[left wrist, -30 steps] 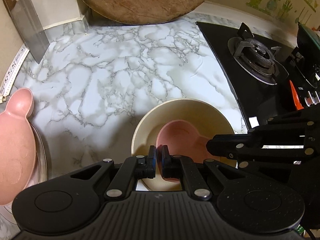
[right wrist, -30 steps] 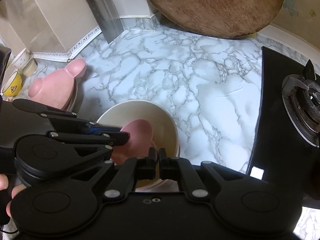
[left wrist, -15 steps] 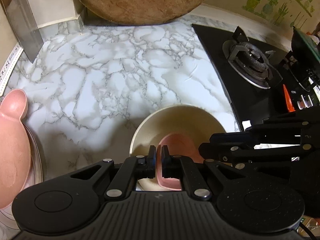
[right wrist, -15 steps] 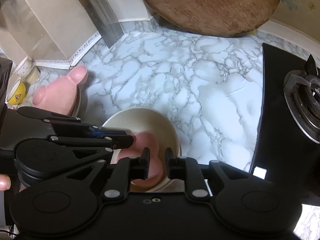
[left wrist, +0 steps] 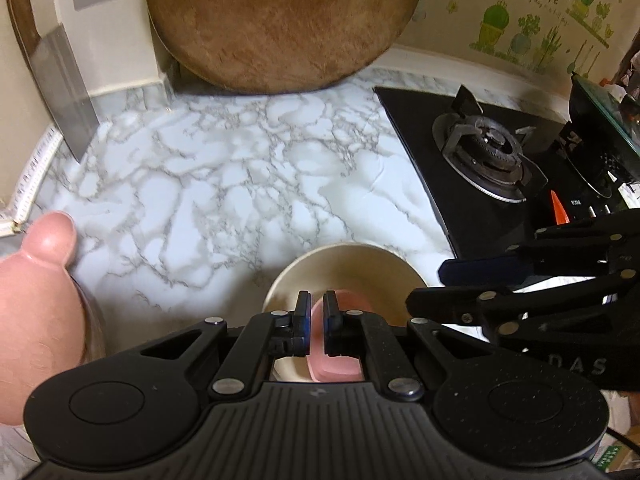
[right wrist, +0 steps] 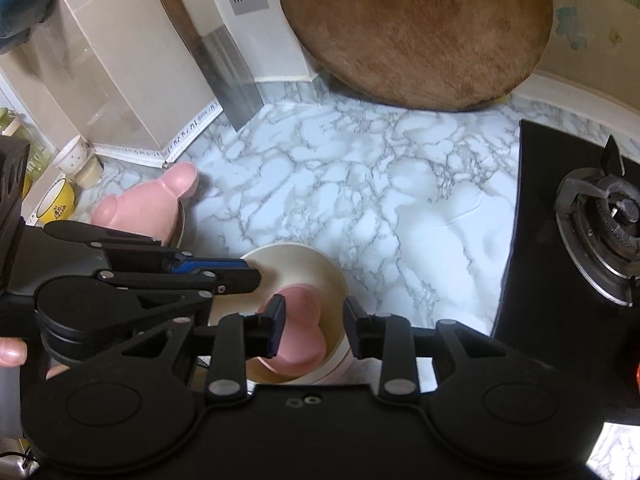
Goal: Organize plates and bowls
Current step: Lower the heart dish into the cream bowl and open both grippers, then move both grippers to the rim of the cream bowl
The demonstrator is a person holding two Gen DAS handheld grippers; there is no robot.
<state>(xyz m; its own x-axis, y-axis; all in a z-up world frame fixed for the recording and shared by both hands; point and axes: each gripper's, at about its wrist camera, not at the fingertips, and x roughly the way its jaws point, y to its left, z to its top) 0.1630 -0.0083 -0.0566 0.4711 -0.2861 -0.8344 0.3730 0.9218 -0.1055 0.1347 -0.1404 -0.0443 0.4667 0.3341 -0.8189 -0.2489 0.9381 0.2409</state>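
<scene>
The small pink bowl point(right wrist: 298, 330) sat inside the cream bowl point(right wrist: 294, 258), left of the stove point(right wrist: 568, 248). Left gripper point(left wrist: 316, 322) pinched its rim; right gripper point(right wrist: 314, 330) stood spread wide.

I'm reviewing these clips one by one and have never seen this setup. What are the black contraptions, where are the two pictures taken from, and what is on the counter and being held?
No robot here: a person holds two black hand grippers, each with a fisheye camera looking along its fingers. In the left wrist view, the left gripper is shut on the rim of a small pink dish that sits inside a cream bowl. In the right wrist view, the right gripper is open over the same bowl, holding nothing. On the marble counter sits another pink dish with ears. A cleaver and a round wooden board lean against the wall; a gas stove is at the right.
</scene>
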